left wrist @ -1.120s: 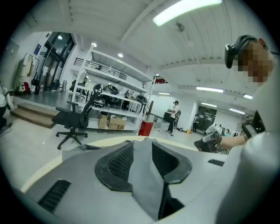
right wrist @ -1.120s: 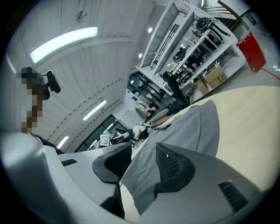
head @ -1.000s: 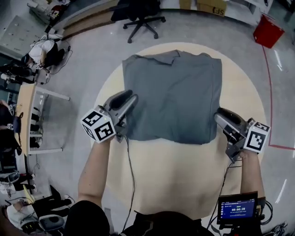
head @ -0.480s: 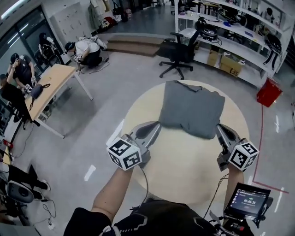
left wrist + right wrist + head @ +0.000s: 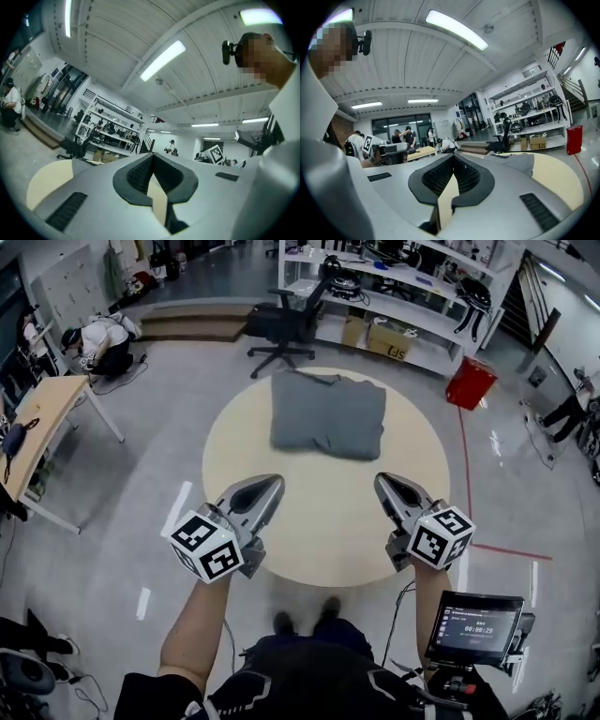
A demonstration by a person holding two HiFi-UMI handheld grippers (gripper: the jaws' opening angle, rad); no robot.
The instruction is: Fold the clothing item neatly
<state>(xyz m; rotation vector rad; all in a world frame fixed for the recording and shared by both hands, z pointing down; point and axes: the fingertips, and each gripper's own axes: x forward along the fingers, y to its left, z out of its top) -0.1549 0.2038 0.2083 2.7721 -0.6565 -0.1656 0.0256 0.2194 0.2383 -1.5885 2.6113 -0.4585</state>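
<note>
Folded grey cloth garment lying flat on the far half of the round pale wooden table, apparently with its collar at the far edge. Left gripper and right gripper hover over the near half, clear of the garment, both clenched on nothing.

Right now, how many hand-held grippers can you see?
2. The left hand-held gripper is by the table's near left edge, the right hand-held gripper by its near right edge.
</note>
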